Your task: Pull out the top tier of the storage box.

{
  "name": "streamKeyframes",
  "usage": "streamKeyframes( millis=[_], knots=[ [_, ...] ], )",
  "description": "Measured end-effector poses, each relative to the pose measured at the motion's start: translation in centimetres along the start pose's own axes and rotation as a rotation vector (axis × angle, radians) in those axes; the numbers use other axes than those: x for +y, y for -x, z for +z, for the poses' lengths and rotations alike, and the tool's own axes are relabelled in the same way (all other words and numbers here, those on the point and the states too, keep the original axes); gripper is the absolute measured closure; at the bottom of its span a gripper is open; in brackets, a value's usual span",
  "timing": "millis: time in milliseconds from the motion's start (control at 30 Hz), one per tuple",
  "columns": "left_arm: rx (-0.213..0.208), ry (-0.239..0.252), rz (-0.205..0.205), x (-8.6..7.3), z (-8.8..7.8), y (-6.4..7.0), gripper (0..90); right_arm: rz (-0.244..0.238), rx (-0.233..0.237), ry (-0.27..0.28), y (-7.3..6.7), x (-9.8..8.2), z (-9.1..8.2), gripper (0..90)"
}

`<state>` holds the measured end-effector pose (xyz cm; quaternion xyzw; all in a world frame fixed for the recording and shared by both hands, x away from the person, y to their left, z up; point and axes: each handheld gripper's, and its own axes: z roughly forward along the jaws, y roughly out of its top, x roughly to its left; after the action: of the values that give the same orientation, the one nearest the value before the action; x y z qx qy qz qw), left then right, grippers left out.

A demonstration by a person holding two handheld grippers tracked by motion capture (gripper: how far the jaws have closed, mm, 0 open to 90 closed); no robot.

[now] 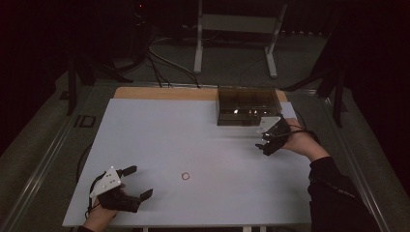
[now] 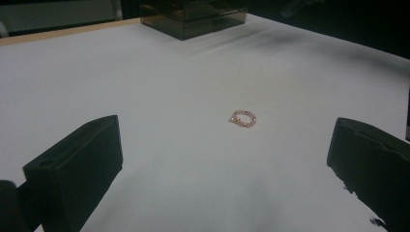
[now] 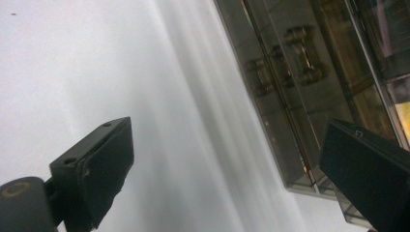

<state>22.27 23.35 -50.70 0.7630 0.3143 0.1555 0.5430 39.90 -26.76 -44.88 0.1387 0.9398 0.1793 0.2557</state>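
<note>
— Where's the ring?

— Flat on the white bench, out ahead of the left gripper. In the left gripper view the ring lies beyond the jaw tips, between the two lines they point along and a little nearer the right-hand jaw. It touches neither. It looks pinkish, like small beads, with a couple of yellowish ones.

— And those jaws?

— Wide apart, with only bare bench between them. The left gripper sits low at the near edge, held in the person's left hand.

— What about the other one?

— The right gripper is well away from the ring, just beside the dark smoky box at the far side of the bench. Its jaws are spread wide too and grip nothing. In the right gripper view the white bench lies in the gap between them; the box runs just beyond the tip of the jaw on the right of that view and partly behind it. I can't tell whether that jaw touches the box. The picture is streaked with blur.

— Anything in the box?

— Something metallic and gold-coloured shows through its tinted wall, too blurred to name.
</note>
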Motion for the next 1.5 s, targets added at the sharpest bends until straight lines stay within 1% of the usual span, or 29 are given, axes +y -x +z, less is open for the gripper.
streamKeyframes(
  millis=[33,100,133,200,267,300,400,467,500,567,600,700,800,900,967,1000,1033,1100,1167,1233,1300,1367,1400,1433,1467,1500],
  knots=[
    [0.001,0.006,0.001,0.0,0.0,0.0,0.0,0.008,0.022,-0.003,0.4,-0.1,-0.1,5.9],
    [0.0,0.004,-0.003,0.0,0.0,0.0,0.0,0.023,0.038,0.003,1.0,-0.2,-0.5,6.3],
    [0.001,-0.001,-0.001,0.0,0.0,0.0,0.0,0.03,0.053,0.009,1.4,-0.2,-0.7,6.6],
    [0.001,0.007,-0.002,0.0,0.0,0.0,0.0,0.035,0.059,0.014,2.1,-0.4,-1.1,6.6],
    [0.001,0.009,-0.001,0.0,0.0,0.0,0.0,0.038,0.074,0.016,2.7,-0.5,-1.3,6.6],
    [0.002,0.004,-0.003,0.0,0.0,0.0,0.0,0.03,0.079,0.002,3.0,-0.6,-1.3,6.6],
    [0.005,0.01,-0.004,0.0,-0.1,0.0,0.0,-0.021,0.091,-0.039,3.6,-0.7,-1.3,6.6],
    [0.007,0.008,-0.005,0.0,-0.1,0.0,0.0,-0.035,0.094,-0.045,4.0,-0.6,-1.5,8.6],
    [0.008,0.006,-0.007,-0.1,-0.1,-0.1,0.0,-0.044,0.095,-0.038,4.2,-0.5,-1.6,8.6],
    [0.009,0.007,-0.007,0.0,-0.1,-0.1,0.0,-0.049,0.096,-0.036,4.7,-0.3,-1.8,9.3],
    [0.009,0.009,-0.009,0.0,-0.1,0.0,0.0,-0.062,0.091,-0.035,4.9,-0.2,-1.9,9.5],
    [0.012,-0.002,-0.005,-0.1,0.0,0.0,0.0,-0.073,0.088,-0.056,5.6,0.0,-1.9,9.8],
    [0.016,0.004,-0.011,-0.1,-0.1,0.0,0.0,-0.076,0.094,-0.078,6.3,0.2,-1.9,11.8],
    [0.019,-0.003,-0.013,-0.1,0.0,-0.1,0.0,-0.096,0.092,-0.098,6.9,0.3,-1.8,11.9],
    [0.021,0.002,-0.016,-0.1,0.0,-0.1,0.0,-0.102,0.1,-0.11,7.2,0.4,-1.8,12.1],
    [0.023,0.002,-0.017,-0.1,-0.1,-0.1,0.0,-0.093,0.104,-0.12,7.4,0.5,-1.8,13.5],
    [0.024,0.0,-0.017,-0.1,-0.1,0.0,0.0,-0.071,0.109,-0.14,7.7,0.5,-1.9,15.2],
    [0.027,0.0,-0.016,-0.1,-0.1,0.0,0.0,-0.037,0.086,-0.148,8.2,0.6,-2.1,17.6],
    [0.029,0.003,-0.02,-0.1,-0.1,0.0,0.0,-0.005,0.106,-0.165,8.4,0.6,-2.3,21.1],
    [0.032,-0.001,-0.021,-0.2,-0.1,0.0,0.0,-0.023,0.095,-0.18,8.5,0.5,-2.3,25.4],
    [0.034,0.0,-0.025,-0.2,-0.1,-0.1,0.0,-0.046,0.06,-0.161,8.2,0.5,-2.1,33.3],
    [0.034,0.004,-0.032,-0.2,-0.1,-0.1,0.0,-0.104,0.032,-0.145,7.9,0.4,-1.9,37.0],
    [0.037,0.0,-0.031,-0.2,0.0,-0.1,0.0,-0.127,0.03,-0.13,7.8,0.4,-1.7,42.1],
    [0.039,-0.002,-0.032,-0.2,0.0,-0.1,0.0,-0.152,0.041,-0.123,7.7,0.4,-1.6,45.9],
    [0.039,-0.001,-0.033,-0.2,0.0,-0.1,0.0,-0.17,0.047,-0.118,7.6,0.5,-1.5,47.0],
    [0.039,0.001,-0.034,-0.1,0.0,-0.1,0.0,-0.185,0.053,-0.109,7.6,0.6,-1.3,51.8]
  ],
)
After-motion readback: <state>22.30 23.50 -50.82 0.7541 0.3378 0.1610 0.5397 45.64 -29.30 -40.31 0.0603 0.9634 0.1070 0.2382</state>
